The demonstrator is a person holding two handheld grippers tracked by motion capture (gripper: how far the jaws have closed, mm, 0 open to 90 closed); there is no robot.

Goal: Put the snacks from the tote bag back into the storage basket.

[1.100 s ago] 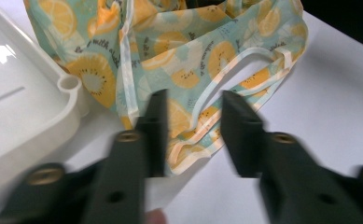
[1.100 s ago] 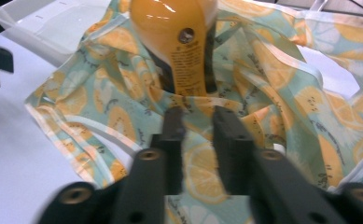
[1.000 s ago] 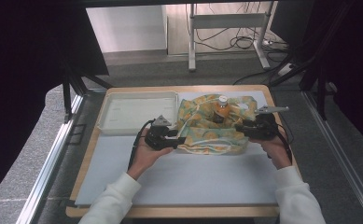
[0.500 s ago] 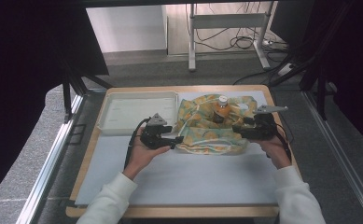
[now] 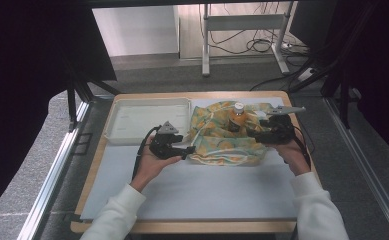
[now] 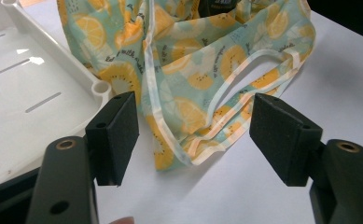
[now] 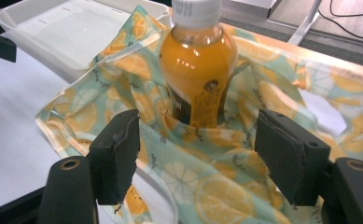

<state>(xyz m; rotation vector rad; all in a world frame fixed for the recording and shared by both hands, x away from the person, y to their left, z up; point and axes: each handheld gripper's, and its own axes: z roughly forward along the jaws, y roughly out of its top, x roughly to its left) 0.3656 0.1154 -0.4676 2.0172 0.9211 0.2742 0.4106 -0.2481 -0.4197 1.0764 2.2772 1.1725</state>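
Opened wider on both sides since a second ago, and the left gripper (image 5: 188, 149) drawn back a little from the cloth's edge, off toward the white tray (image 5: 132, 122). Now: left fingers (image 6: 118, 135) apart, nothing pressed between them — just the near corner of the fruit-print bag (image 6: 193, 93) and its pale handle loop (image 6: 244, 79) lying on the tabletop (image 6: 263, 186) ahead of the gap. Right gripper (image 5: 256, 134) likewise spread, fingers (image 7: 291, 158) standing clear either side of bunched fabric, no grip on it. Straight ahead of them, upright in the bag's folds, an orange drink bottle (image 7: 198, 70) with a white cap, fabric gathered around its lower half; in the high view the same bottle (image 5: 238, 119) standing mid-bag, right of the tray and toward the far edge of the tabletop.

Judged step: regrasping the bag to work it up around the bottle. Best done by taking one layer of cloth per side, near the hem or handle rather than a thick wad — closing fully before lifting. Worth keeping the two pulls even and low, so the bottle is not tipped; worth avoiding the tray's corner (image 6: 100, 86), just beside the left fingers, where fabric could snag.
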